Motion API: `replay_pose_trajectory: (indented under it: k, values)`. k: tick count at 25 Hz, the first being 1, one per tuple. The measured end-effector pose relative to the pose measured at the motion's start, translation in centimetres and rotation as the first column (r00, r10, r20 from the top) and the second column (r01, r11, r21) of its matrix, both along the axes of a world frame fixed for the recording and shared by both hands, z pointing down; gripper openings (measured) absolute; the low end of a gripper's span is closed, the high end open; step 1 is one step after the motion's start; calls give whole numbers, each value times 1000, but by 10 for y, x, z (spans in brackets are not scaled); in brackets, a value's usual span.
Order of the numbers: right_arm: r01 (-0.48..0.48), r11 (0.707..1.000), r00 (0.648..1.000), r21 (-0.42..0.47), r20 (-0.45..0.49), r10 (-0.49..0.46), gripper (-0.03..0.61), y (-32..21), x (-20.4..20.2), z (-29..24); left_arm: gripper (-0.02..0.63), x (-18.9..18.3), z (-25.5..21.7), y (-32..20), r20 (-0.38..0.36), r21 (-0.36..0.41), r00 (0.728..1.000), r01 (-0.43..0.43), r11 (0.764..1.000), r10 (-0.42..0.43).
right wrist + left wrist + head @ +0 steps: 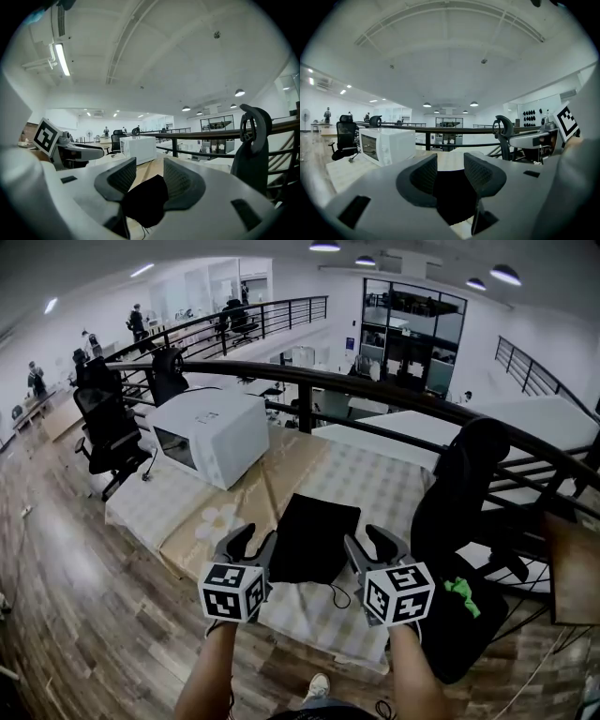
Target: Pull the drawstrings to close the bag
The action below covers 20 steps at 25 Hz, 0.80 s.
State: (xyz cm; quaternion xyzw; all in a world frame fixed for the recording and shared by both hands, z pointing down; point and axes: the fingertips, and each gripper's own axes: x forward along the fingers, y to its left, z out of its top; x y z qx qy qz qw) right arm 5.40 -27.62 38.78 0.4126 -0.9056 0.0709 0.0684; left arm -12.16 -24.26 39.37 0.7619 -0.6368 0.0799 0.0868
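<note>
Left gripper (255, 538) at 9 o'clock of bag (314, 535), right gripper (367, 540) at 3; both jaws spread, empty. Drawstring (339, 594), probably, loops at 5. Pinch cords squarely, pull outward level.

Open mezzanine office: wood floor (56, 596), black railing (375, 390), office chair (108, 432), white microwave (211, 432) on table (375, 484), ceiling lamps (324, 247) lit.

One bag (314, 538), one microwave (211, 435), two claws (253, 542) (370, 545)
</note>
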Motion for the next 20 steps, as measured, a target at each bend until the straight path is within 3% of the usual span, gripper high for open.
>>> replay_pose_trajectory:
  k: [11,20]
  values:
    - [-54,998,998,-30,32,55,170,-77,16,12,176,18,8,-82,32,-32,998,-58,998,59]
    - [-91,995,996,-36,21,91,170,-89,16,11,176,20,6,-103,20,-33,994,-103,994,104]
